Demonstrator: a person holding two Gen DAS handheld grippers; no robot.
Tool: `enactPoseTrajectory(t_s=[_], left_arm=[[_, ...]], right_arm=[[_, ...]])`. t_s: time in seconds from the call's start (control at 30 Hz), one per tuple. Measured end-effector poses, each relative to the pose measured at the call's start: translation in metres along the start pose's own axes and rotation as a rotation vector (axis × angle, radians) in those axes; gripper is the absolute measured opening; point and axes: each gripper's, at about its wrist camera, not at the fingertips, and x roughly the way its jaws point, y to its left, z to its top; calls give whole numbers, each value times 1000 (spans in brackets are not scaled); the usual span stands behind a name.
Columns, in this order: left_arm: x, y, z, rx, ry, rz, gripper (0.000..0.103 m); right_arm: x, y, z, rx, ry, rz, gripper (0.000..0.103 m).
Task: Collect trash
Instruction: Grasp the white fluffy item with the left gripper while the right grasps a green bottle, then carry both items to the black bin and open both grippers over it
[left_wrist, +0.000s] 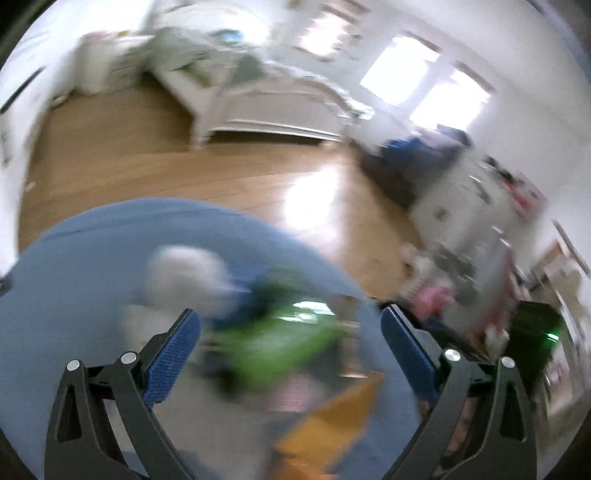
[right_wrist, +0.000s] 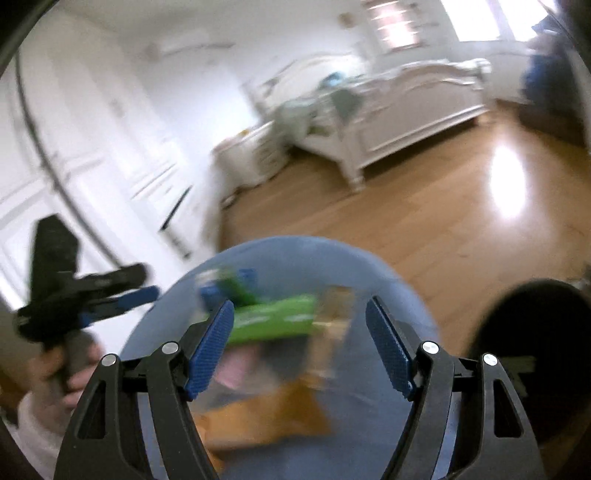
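Both grippers hang tilted downward above the round blue bin (right_wrist: 406, 295), jaws apart and nothing between the blue pads. The left gripper (left_wrist: 290, 334) stands spread wide over the bin's mouth; seen from the right wrist camera it sits at the bin's left edge, gripped by a hand (right_wrist: 70, 373) with a pale sleeve at the wrist. The right gripper (right_wrist: 299, 325) is held over the bin's near side, its jaws parted less widely.

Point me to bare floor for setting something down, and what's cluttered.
Free: wood floor between the white bed and the blue bin. Crowded: the bin, full of blurred trash including a green package; cluttered strip by the white drawers.
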Motion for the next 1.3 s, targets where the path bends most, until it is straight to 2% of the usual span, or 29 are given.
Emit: enactPoseTrajectory(t_s=[0.1,0.2,0.27,0.33,0.4,0.43,0.47,0.6,0.67,0.8,0.97,1.13,1.3], left_arm=[[9,45,13,-61,12,9,97],[32,66,21,-63,65,-10,97],[50,73,25,-80,93,-49,96],[64,74,28,-75,111,-65,94],[78,76,30,-59,130,-56,77],[84,77,29,-52,145,-54,59],[90,77,27,-46,160,-51,51],[83,87,19,-61,106,-51,41],[64,93,20,-90,45,-48,41],[14,82,25,-74,-71,-49,41],[-43,19,33,37,-154,-134,41],[-47,-68,26,151,-134,-252,41],[8,-157,8,229,-9,-366,41]], right_arm=[[39,37,14,-85,61,33,67],[82,61,26,-150,120,7,62],[109,65,31,-179,166,-45,53],[124,69,33,-185,193,-48,42],[135,69,34,-179,203,-54,34],[136,69,35,-179,194,-56,33],[137,70,35,-175,191,-56,32],[128,67,34,-130,159,-35,31],[117,58,36,-102,125,-16,31],[74,53,43,-33,16,44,31],[-2,35,50,38,-146,85,31],[-92,-6,48,82,-322,-1,31],[-171,-70,25,142,-434,-177,31]])
